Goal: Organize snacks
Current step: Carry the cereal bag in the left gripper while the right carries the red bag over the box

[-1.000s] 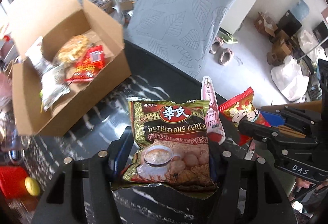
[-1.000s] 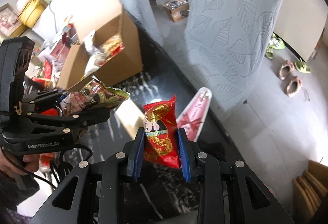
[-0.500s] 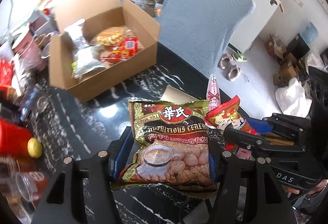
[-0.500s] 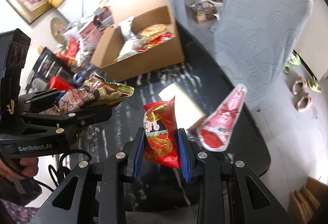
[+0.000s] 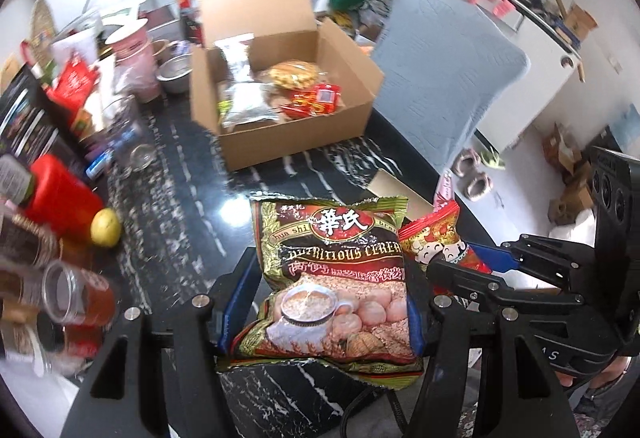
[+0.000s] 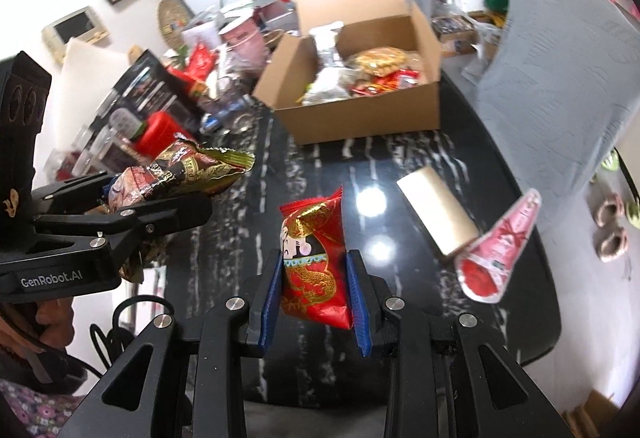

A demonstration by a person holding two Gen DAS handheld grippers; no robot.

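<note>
My left gripper [image 5: 324, 302] is shut on a brown and green cereal bag [image 5: 334, 278], held above the black marble table [image 5: 192, 205]. The same bag [image 6: 188, 169] shows at the left of the right wrist view, in the left gripper [image 6: 160, 197]. My right gripper [image 6: 314, 278] is shut on a small red snack packet [image 6: 314, 258], which also shows beside the cereal bag as the red packet [image 5: 436, 238] in the right gripper [image 5: 472, 266]. An open cardboard box [image 5: 304, 141] [image 6: 372, 117] with several snacks inside stands farther back on the table. A pink-red pouch [image 6: 500, 246] lies near the table's right edge.
A beige block [image 6: 436, 213] lies on the table beside the pouch. Jars, a red container [image 5: 60, 193], a lemon [image 5: 105, 226], a glass and a pink cup [image 5: 136, 57] crowd the left side. A grey covered chair [image 5: 444, 77] stands beyond the table's right edge.
Both grippers have risen and pulled back from the box, each keeping its snack. The box now sits farther away and nearer the middle of both views. The views have rolled.
</note>
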